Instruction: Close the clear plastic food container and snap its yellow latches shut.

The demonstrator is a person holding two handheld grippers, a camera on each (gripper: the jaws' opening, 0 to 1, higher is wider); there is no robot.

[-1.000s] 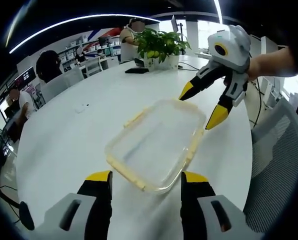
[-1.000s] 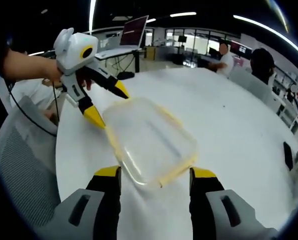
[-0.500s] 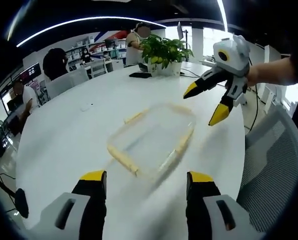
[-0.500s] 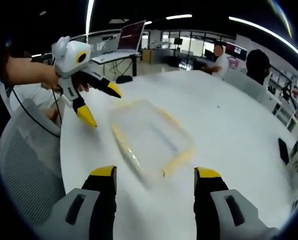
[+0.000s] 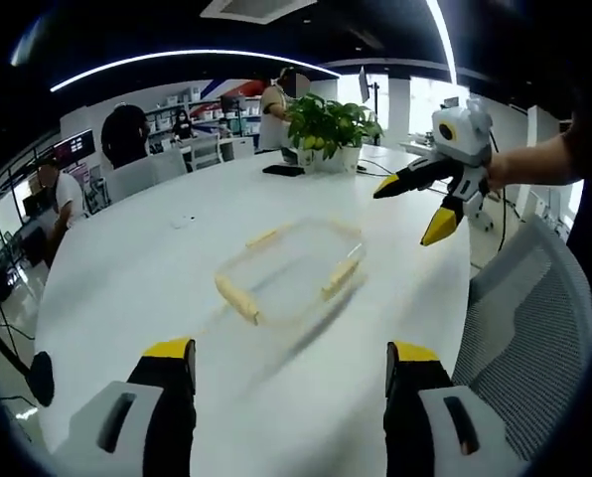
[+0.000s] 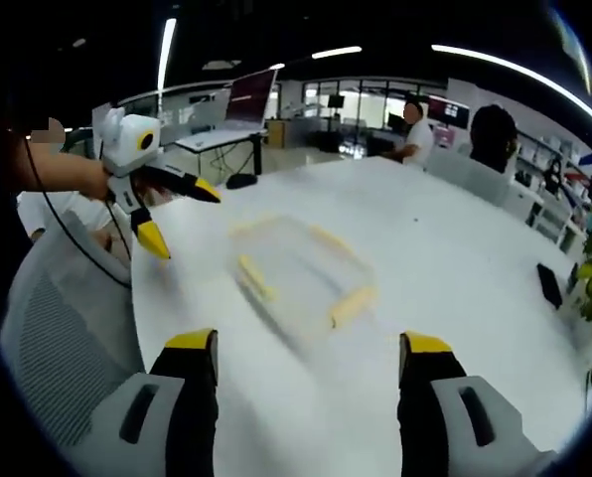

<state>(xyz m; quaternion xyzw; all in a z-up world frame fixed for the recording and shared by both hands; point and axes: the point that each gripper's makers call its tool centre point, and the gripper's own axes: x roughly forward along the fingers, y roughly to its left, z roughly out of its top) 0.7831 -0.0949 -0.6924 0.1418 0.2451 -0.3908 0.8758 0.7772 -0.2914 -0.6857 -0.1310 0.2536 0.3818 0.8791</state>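
A clear plastic food container with yellow latches lies flat on the white table, its lid on. It also shows, blurred, as the container in the right gripper view. My left gripper hangs open well short of it, nothing between its jaws. My right gripper is likewise open and set back from the container. The right gripper appears from the right in the left gripper view, open, above the table's edge. The left gripper appears at the left of the right gripper view, open.
A potted plant and a dark phone stand at the table's far side. Mesh chairs flank the near edge. Several people sit or stand around the table's far side. A laptop sits on a desk behind.
Both grippers have drawn back from the container, which looks smaller and farther. Their jaws stay open. The container has stayed on the table.
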